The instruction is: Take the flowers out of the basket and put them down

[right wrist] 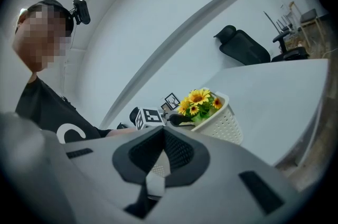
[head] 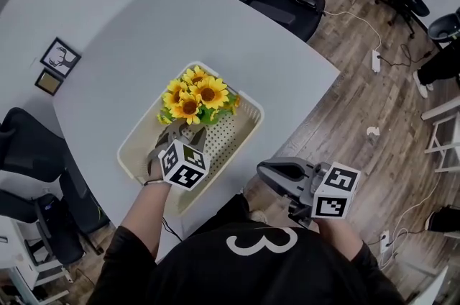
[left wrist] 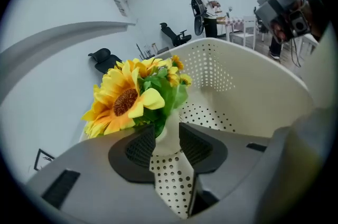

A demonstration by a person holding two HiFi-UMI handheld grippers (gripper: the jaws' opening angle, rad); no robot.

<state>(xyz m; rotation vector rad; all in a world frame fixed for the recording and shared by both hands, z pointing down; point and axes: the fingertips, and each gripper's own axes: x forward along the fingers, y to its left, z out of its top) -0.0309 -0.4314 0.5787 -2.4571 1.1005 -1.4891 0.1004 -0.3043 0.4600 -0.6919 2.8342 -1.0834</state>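
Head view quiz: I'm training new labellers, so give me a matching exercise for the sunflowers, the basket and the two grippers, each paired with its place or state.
1 sunflowers
2 basket
3 left gripper
4 right gripper

A jaws together, beyond the edge of the table
B standing on the white table
C jaws apart, astride the white stem
D at the basket's far end

Pairs: 1-D, 2-B, 3-C, 4-A

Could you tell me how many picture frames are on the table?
2: a black frame near the table's left edge, and a smaller frame beside it. None appear hidden.
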